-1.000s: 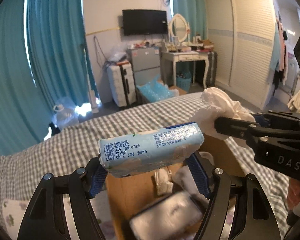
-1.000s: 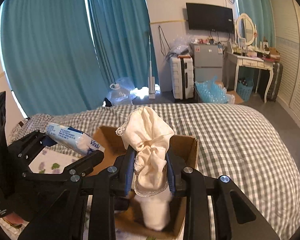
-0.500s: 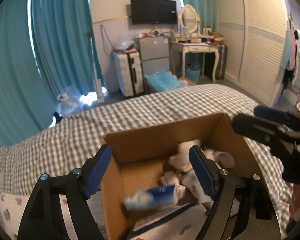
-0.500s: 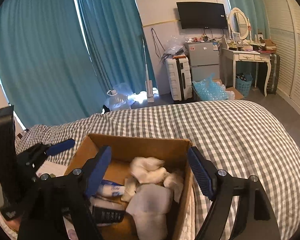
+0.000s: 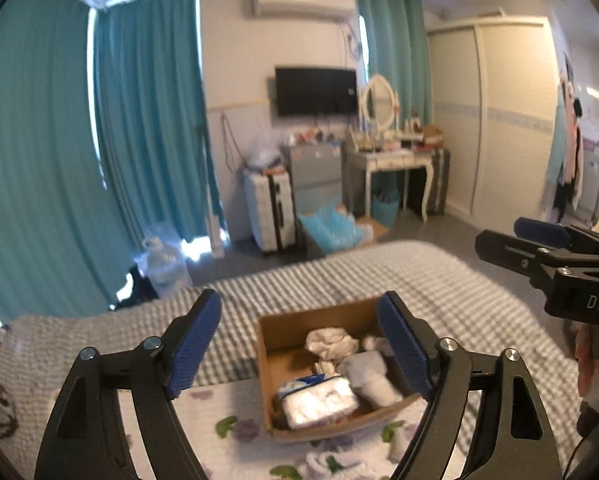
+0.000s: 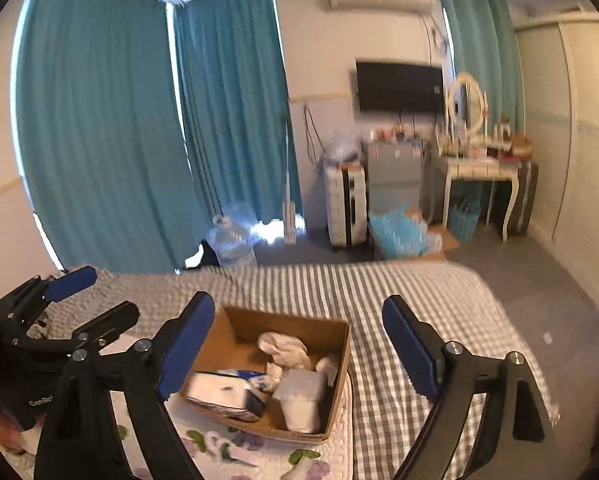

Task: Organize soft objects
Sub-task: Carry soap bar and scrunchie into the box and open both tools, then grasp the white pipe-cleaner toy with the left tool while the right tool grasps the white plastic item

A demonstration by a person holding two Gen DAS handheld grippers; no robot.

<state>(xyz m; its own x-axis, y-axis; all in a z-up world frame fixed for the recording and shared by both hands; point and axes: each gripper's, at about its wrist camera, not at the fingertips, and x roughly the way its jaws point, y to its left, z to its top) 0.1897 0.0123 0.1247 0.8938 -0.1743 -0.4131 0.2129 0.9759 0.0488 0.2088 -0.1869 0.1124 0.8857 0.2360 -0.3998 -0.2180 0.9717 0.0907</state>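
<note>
Your left gripper [image 5: 299,344] and right gripper [image 6: 299,344] both hang spread wide, gripping nothing, above the cardboard box [image 6: 341,356] on the checked bedspread [image 6: 419,304]. Tissue pack [image 5: 319,398] and cream cloth [image 6: 283,346] lie inside. Only the right view shows the box's right wall and bare bedspread beyond it.
</note>
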